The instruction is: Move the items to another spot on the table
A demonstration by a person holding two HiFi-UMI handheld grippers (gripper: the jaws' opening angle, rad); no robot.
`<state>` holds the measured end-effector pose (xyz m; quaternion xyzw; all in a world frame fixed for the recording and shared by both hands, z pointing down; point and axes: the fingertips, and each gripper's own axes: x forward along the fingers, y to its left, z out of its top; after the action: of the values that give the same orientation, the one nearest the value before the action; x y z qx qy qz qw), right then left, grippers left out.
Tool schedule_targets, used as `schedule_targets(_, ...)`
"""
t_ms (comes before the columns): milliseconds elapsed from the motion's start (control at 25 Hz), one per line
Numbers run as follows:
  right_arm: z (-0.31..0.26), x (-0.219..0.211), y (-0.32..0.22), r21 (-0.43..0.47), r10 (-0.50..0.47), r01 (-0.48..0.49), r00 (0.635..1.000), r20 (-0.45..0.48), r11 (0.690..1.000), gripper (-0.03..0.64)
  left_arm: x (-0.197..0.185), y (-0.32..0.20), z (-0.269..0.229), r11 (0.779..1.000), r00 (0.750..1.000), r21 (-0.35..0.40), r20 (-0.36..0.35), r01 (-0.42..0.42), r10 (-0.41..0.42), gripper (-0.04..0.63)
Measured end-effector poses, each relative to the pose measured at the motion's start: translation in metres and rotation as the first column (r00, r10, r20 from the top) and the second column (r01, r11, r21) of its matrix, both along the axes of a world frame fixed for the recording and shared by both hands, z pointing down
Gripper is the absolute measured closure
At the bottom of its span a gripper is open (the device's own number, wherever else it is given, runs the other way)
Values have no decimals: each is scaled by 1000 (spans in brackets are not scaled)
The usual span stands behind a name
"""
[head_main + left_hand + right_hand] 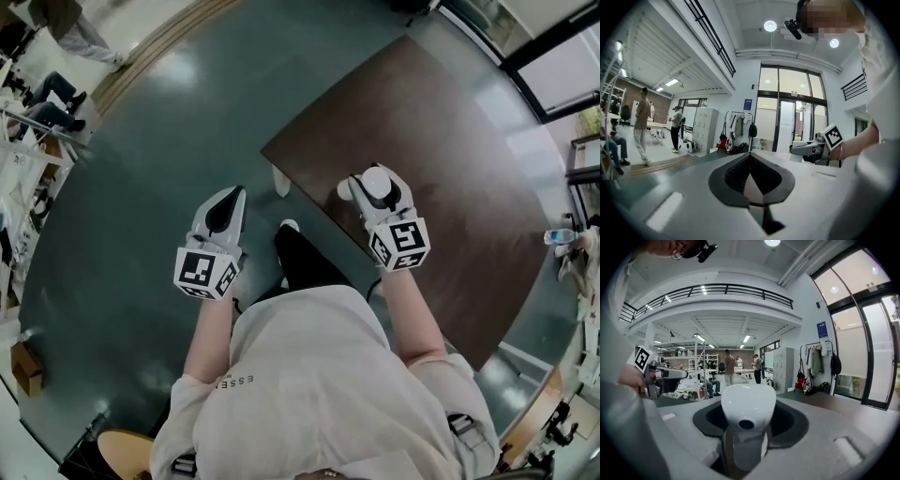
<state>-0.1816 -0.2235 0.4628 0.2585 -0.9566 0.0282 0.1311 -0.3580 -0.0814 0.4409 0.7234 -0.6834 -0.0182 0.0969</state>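
My right gripper (376,185) is held over the near left part of the dark brown table (450,131), shut on a white rounded object (378,180). In the right gripper view the white object (748,405) fills the space between the jaws of that gripper (748,427) and shows a small dark round spot on its front. My left gripper (228,199) hangs over the green floor, left of the table. In the left gripper view the dark pads (733,176) of this gripper (750,157) meet at the tip with nothing between them.
The table's near corner (267,150) points toward the person's legs. A water bottle (560,236) stands at the far right. A cardboard box (26,367) lies on the floor at the left. Several people (642,124) stand further off in the hall.
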Motion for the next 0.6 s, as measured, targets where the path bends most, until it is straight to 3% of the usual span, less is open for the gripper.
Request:
schedule_targets(280,10,-58,-63,8,-2,2,1000,-19,1000,414,-51,-59,-1,1000,1000,-5,0,2,-2,580)
schedule_targets(600,40,-97,-121,-2,60,-60,997,-52,998,414,-92,-131,16,996,996,-25,-13,-88,87,580)
